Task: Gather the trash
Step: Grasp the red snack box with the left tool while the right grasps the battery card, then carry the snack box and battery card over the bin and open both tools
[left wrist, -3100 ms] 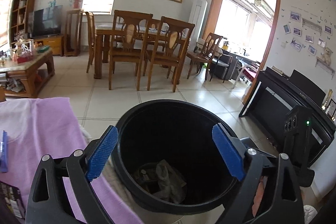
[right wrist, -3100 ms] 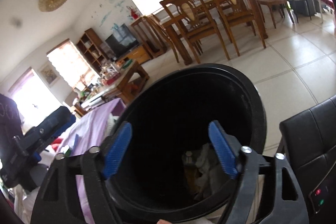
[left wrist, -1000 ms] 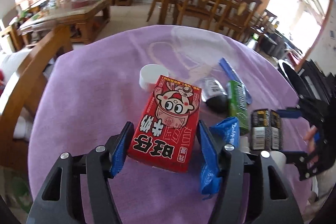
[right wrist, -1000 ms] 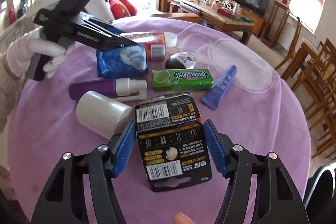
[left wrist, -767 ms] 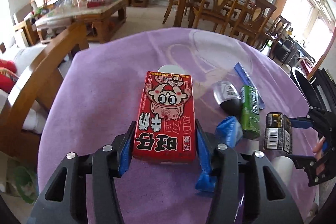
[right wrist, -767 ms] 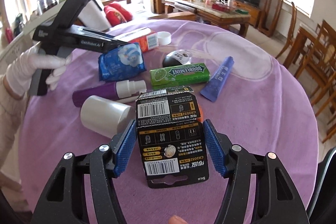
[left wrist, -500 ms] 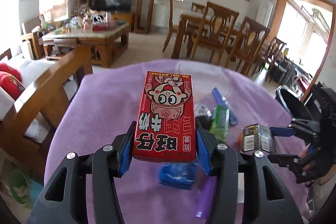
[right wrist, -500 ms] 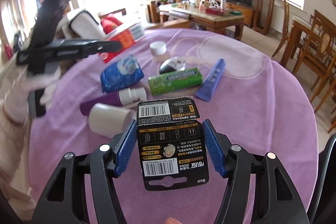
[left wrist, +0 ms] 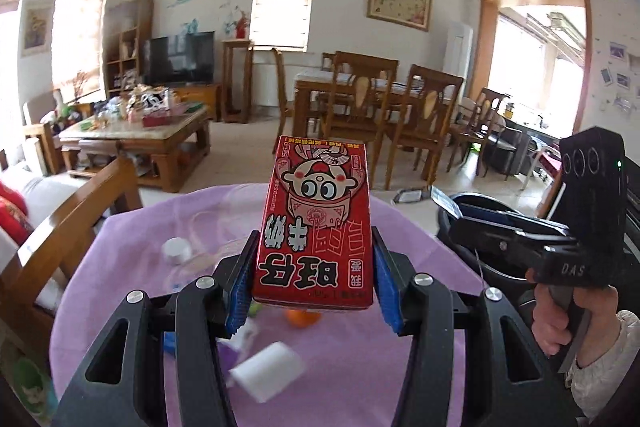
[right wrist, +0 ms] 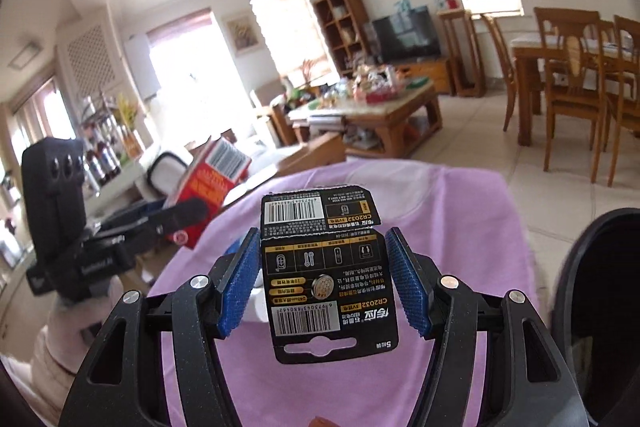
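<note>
Above the round table with its purple cloth [left wrist: 132,239], the left gripper [left wrist: 314,287] holds a red carton [left wrist: 316,223] clamped by its long sides between the blue pads [left wrist: 240,291], lifted clear of the cloth. Its jaws closed in on the carton within the last second and now press on both sides. Below the carton, on the cloth, lie a white cylinder [left wrist: 268,375], a small orange thing [left wrist: 302,317], and farther off to the left a white cap [left wrist: 176,251].

At the right of the left wrist view, a hand [left wrist: 560,319] holds the right gripper [right wrist: 324,283]. From its own camera, that gripper grips a black battery card [right wrist: 328,275] by its two side edges, jaws about half closed, the card raised over the near part of the cloth. A black bin [right wrist: 600,307] stands just beside the table on the right, its rim near the gripper. The left gripper and its carton show at the far left of that view.
</note>
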`<state>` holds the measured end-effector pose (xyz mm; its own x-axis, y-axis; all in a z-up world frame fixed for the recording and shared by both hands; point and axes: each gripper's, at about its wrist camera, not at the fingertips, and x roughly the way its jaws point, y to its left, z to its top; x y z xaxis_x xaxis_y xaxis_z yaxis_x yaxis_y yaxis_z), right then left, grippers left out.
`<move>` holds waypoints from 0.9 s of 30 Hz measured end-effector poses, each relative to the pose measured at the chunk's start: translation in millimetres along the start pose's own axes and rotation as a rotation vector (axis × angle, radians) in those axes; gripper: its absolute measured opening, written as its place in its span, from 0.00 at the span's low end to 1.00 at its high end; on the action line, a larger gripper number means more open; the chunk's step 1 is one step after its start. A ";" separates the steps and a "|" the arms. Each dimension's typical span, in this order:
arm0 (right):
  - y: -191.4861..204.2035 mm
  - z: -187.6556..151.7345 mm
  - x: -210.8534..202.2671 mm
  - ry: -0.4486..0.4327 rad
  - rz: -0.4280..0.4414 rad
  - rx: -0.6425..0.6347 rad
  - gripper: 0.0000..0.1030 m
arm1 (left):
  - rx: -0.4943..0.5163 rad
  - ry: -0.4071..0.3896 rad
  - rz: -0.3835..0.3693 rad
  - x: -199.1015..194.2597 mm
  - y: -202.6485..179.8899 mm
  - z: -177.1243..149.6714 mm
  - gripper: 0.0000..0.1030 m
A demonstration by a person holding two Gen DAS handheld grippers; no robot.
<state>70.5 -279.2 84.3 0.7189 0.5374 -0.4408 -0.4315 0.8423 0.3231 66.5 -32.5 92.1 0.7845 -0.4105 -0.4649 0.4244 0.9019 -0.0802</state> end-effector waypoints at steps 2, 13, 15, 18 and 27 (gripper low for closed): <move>-15.7 0.7 -23.4 -0.028 -0.020 0.021 0.61 | 0.020 -0.007 -0.034 6.7 -21.4 3.6 0.49; -115.7 -23.8 -129.9 -0.128 -0.188 0.146 0.61 | 0.088 0.016 -0.195 58.8 -120.8 5.3 0.49; -134.0 -31.6 -141.5 -0.142 -0.209 0.174 0.61 | 0.090 0.027 -0.215 67.6 -133.1 2.0 0.49; -162.0 -47.2 -159.5 -0.165 -0.249 0.228 0.61 | 0.078 0.043 -0.252 87.2 -149.5 -1.3 0.49; -224.1 -89.9 -187.6 -0.182 -0.311 0.371 0.61 | 0.092 0.120 -0.318 128.4 -194.5 -15.8 0.49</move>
<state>-16.7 -565.0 19.3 0.8801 0.2198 -0.4209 0.0167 0.8715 0.4901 77.5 -258.4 34.1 0.5500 -0.6452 -0.5302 0.6823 0.7133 -0.1602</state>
